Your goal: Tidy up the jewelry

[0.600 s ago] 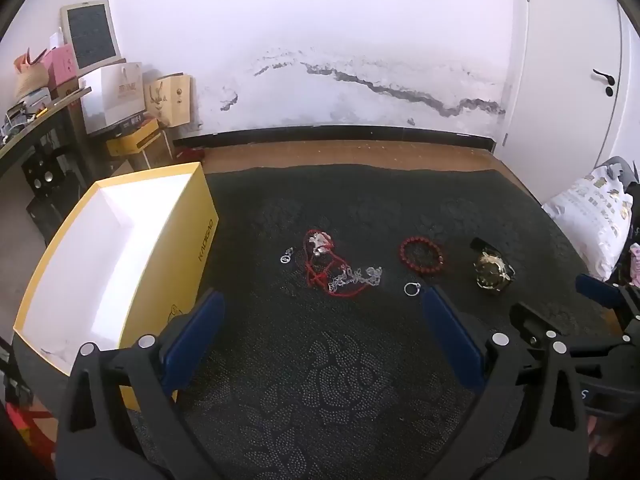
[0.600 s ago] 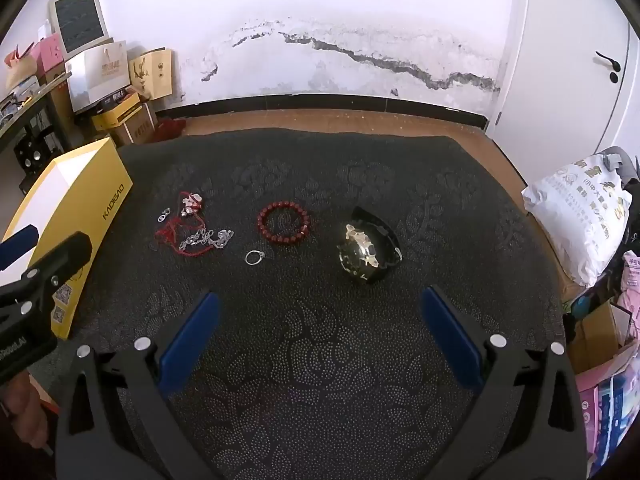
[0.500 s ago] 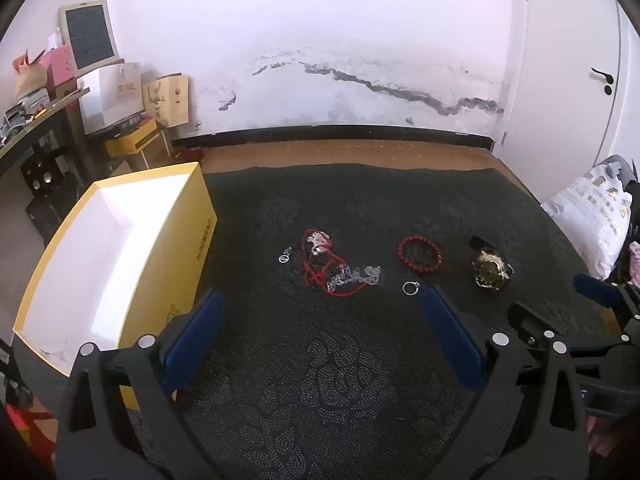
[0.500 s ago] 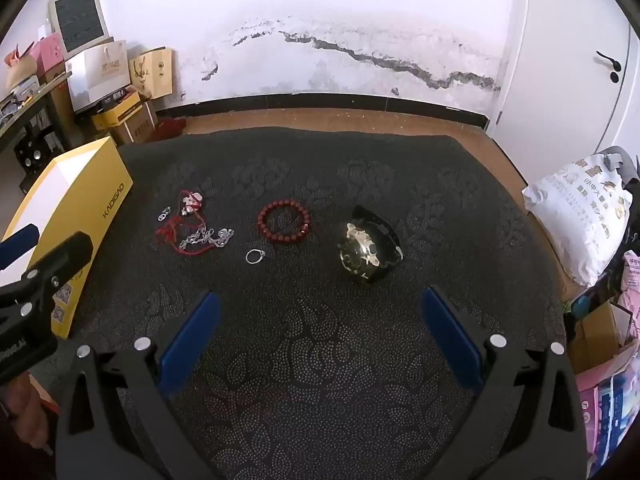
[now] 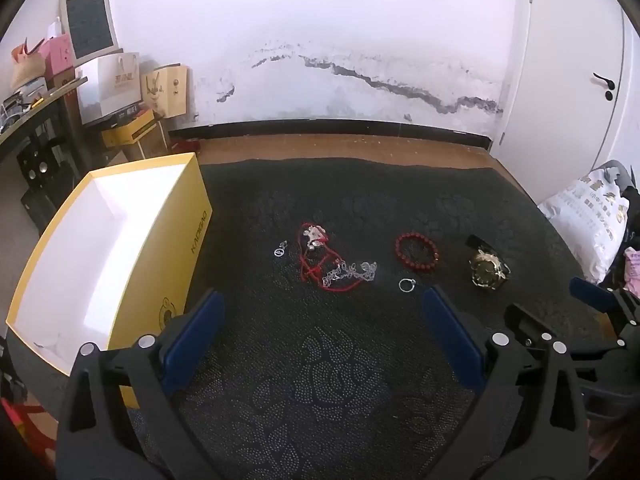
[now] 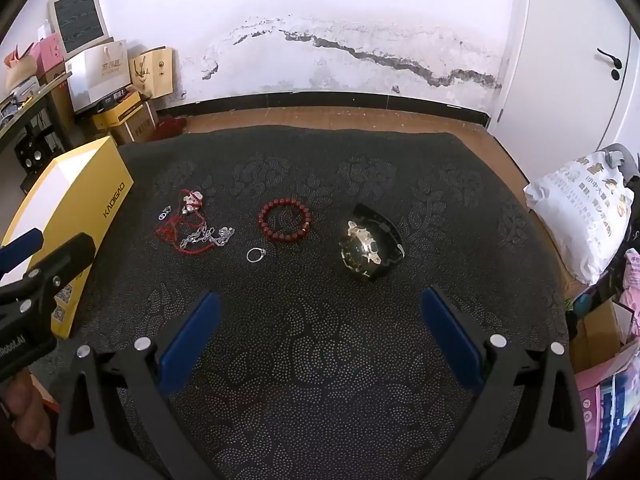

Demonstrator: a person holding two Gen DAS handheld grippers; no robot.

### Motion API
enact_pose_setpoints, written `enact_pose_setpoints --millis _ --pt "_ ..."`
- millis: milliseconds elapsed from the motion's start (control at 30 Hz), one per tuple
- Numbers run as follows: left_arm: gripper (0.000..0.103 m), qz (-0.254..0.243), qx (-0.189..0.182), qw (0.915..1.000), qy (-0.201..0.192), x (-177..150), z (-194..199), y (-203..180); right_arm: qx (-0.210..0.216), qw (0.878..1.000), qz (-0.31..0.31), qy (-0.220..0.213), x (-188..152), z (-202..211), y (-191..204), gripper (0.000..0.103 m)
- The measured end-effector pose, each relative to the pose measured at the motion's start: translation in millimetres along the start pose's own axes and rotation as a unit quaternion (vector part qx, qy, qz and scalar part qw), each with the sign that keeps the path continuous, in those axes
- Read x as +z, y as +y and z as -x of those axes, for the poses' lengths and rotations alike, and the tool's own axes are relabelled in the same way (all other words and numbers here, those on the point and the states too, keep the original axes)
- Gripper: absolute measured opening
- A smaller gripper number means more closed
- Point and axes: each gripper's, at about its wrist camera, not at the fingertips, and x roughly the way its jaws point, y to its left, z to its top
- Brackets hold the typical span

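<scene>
Jewelry lies on a dark patterned mat (image 5: 320, 380): a red cord necklace with a silver chain (image 5: 336, 268), a small silver charm (image 5: 279, 250), a red bead bracelet (image 5: 416, 251), a silver ring (image 5: 407, 284) and a gold-faced watch (image 5: 486, 270). The right wrist view shows the same necklace (image 6: 196, 230), bracelet (image 6: 285, 221), ring (image 6: 256, 255) and watch (image 6: 370, 250). An open yellow box (image 5: 108, 248) with a white inside stands at the left. My left gripper (image 5: 320, 320) and right gripper (image 6: 320, 320) are open and empty, held above the mat short of the jewelry.
Boxes and paper bags (image 5: 120, 84) stack against the wall at the back left beside a dark shelf. A white sack (image 5: 588, 224) lies at the mat's right edge. Wooden floor (image 5: 340, 148) runs behind the mat. Cartons (image 6: 608, 380) sit at the lower right.
</scene>
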Motion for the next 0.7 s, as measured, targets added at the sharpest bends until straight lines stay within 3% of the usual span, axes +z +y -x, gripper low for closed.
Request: enact_pose_setpoints --millis 700 --pt "0.097 0.002 -0.003 1.0 0.002 -2.5 -1.8 -2.2 0.001 1.0 -0.001 -0.002 -0.6 -0.4 2.8 0.097"
